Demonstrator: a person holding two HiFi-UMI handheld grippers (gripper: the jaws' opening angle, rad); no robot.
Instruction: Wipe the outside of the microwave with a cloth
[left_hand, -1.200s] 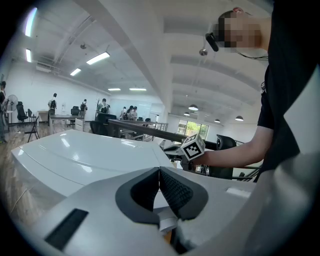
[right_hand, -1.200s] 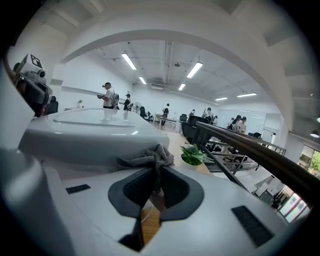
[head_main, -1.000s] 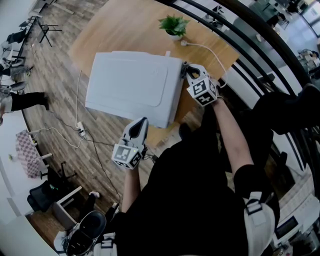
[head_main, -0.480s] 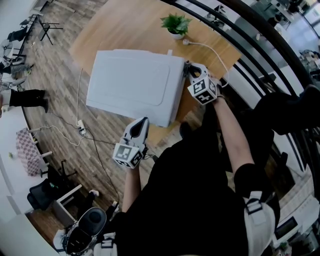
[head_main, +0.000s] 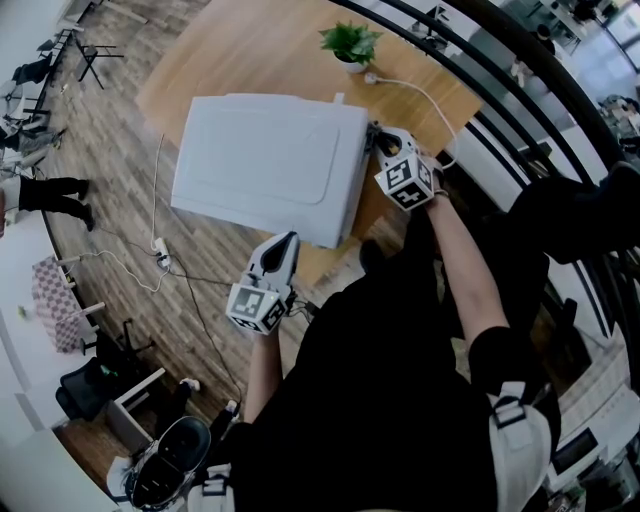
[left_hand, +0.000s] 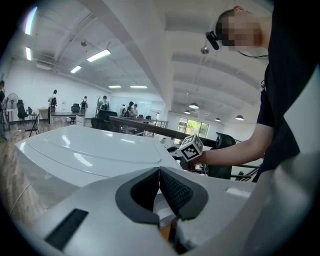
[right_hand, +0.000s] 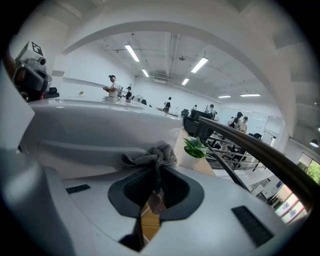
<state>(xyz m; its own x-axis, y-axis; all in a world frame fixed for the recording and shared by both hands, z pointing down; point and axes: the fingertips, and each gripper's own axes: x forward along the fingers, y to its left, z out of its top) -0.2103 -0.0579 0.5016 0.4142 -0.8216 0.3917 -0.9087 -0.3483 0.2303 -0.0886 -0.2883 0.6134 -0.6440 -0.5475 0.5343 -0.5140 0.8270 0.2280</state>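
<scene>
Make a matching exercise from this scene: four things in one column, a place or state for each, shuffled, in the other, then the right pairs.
1. crumpled grey cloth
2. small green potted plant in a white pot
3. left gripper
4. thin white cable

A. jaws shut, nothing between them
B. lies on the wooden table by the plant
C. pinched in the right gripper, beside the white microwave
D. stands on the table beyond the microwave

Pairs: 1-C, 2-D, 3-A, 4-B.
</scene>
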